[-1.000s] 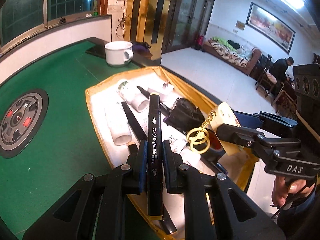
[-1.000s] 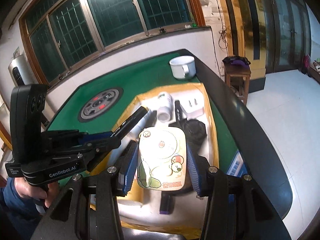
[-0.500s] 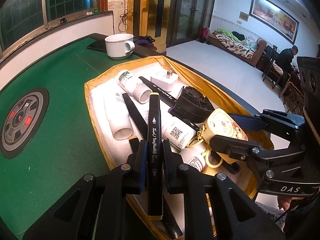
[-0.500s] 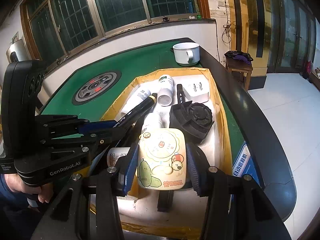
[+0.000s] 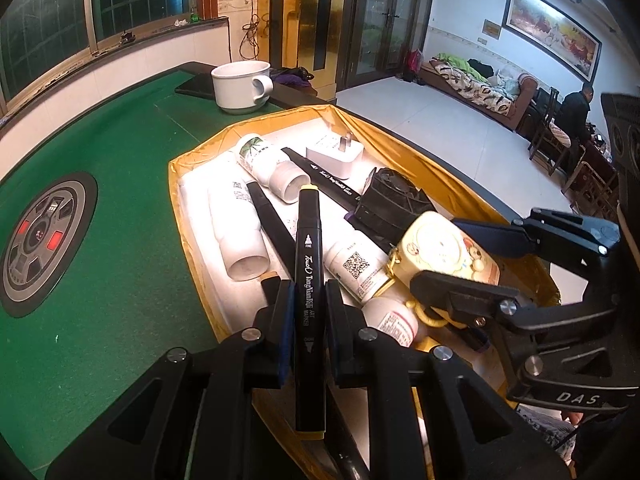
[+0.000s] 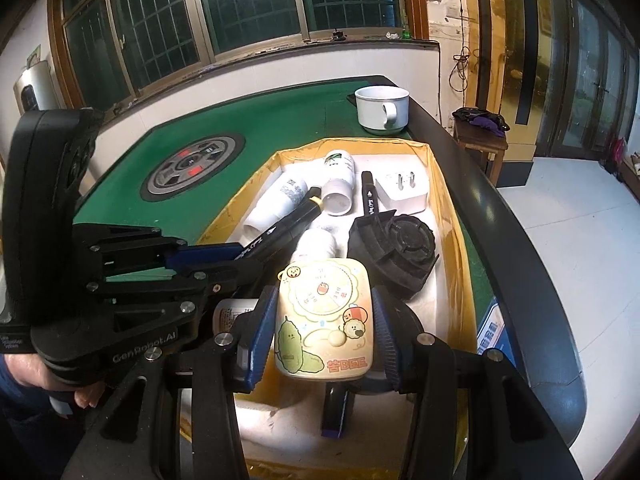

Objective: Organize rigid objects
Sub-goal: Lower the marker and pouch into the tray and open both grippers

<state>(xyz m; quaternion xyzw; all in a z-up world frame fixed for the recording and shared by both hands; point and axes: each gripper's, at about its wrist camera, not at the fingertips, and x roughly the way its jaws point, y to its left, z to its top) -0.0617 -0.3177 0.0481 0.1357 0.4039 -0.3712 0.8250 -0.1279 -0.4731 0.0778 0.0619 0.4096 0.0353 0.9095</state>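
Observation:
My left gripper (image 5: 307, 302) is shut on a black art marker (image 5: 308, 280) with a yellow cap end, held over the near end of the gold-lined tray (image 5: 188, 200). My right gripper (image 6: 324, 330) is shut on a cream cartoon-printed case (image 6: 326, 320) with a gold key ring, low over the tray's near right part. The left gripper (image 6: 224, 258) and its marker (image 6: 292, 220) also show in the right wrist view. The tray (image 6: 448, 208) holds white bottles (image 5: 240, 224), other black markers (image 5: 272, 220), a white plug adapter (image 5: 334, 154) and a black round fan-like part (image 5: 390, 204).
The tray sits on a green felt table (image 5: 100, 140) with a round grey centre panel (image 5: 36, 240). A white mug (image 5: 240, 86) stands beyond the tray near the far edge. The table's dark rim (image 6: 520, 232) runs along the right; floor lies past it.
The right gripper with the cream case has come lower and closer over the tray's contents, so the key ring now lies among the bottles. The left gripper keeps its marker and has barely shifted.

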